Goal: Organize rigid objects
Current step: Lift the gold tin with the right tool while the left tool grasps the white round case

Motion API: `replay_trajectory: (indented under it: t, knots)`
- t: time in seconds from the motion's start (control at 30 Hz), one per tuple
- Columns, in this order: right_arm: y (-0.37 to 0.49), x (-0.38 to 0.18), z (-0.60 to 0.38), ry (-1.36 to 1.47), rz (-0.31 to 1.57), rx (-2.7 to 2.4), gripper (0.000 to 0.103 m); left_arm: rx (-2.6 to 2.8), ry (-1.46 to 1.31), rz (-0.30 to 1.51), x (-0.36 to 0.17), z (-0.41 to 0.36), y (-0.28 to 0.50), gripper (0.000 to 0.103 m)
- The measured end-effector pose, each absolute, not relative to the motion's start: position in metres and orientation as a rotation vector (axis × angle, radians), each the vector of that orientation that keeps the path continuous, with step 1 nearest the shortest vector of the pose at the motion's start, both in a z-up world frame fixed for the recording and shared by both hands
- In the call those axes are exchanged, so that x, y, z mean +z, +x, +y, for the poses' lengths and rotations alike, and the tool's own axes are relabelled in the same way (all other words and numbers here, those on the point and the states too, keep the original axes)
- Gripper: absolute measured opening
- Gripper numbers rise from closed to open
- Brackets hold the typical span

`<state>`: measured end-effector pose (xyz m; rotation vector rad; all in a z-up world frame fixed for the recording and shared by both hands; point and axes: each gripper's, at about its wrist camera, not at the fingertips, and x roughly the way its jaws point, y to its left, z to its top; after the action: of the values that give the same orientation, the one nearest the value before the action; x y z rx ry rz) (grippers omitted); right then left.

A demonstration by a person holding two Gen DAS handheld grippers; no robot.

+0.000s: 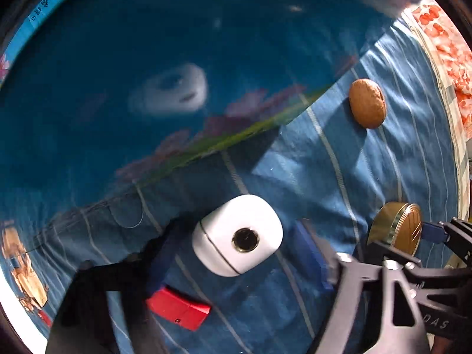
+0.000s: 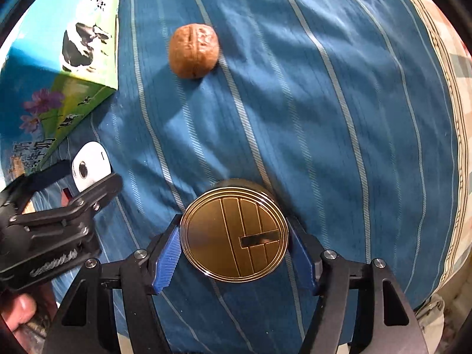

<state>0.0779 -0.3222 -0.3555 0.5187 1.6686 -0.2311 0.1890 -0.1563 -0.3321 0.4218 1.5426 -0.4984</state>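
Note:
My left gripper (image 1: 236,247) is shut on a white rounded device (image 1: 237,234) with a round socket on its end, held just above the blue striped cloth; it also shows in the right wrist view (image 2: 88,165). My right gripper (image 2: 234,244) is shut on a round gold tin (image 2: 234,239) with a lined lid, also seen in the left wrist view (image 1: 395,228). A brown walnut (image 2: 194,54) lies on the cloth farther out; it shows in the left wrist view (image 1: 367,103) too.
A red rectangular object (image 1: 178,308) lies on the cloth under my left gripper. A glossy blue milk carton box (image 2: 59,59) with cow and flower print stands at the left, close to my left gripper (image 1: 147,59). The cloth edge (image 2: 451,118) runs along the right.

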Motion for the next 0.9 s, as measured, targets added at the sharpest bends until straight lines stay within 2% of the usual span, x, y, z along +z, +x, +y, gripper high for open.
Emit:
replay_trajectory:
  t: [0.03,0.3,0.67,0.9]
  knots:
    - [0.078,-0.356,-0.324,0.52,1.671,-0.227,0.07,-0.488,0.427,1.543,-0.332,-0.157,0.189,0.055]
    - [0.08,-0.363,-0.32,0.549,1.685,-0.183,0.07,-0.452,0.308,1.58,-0.323,-0.133,0.182,0.055]
    - [0.082,-0.362,-0.296,0.425,1.659,-0.241,0.069,-0.388,0.268,1.585,-0.324,-0.104,0.169,0.055]
    - [0.078,-0.331,-0.282,0.42,1.624,-0.195,0.069,-0.424,0.226,1.522,-0.282,-0.088,0.152,0.055]
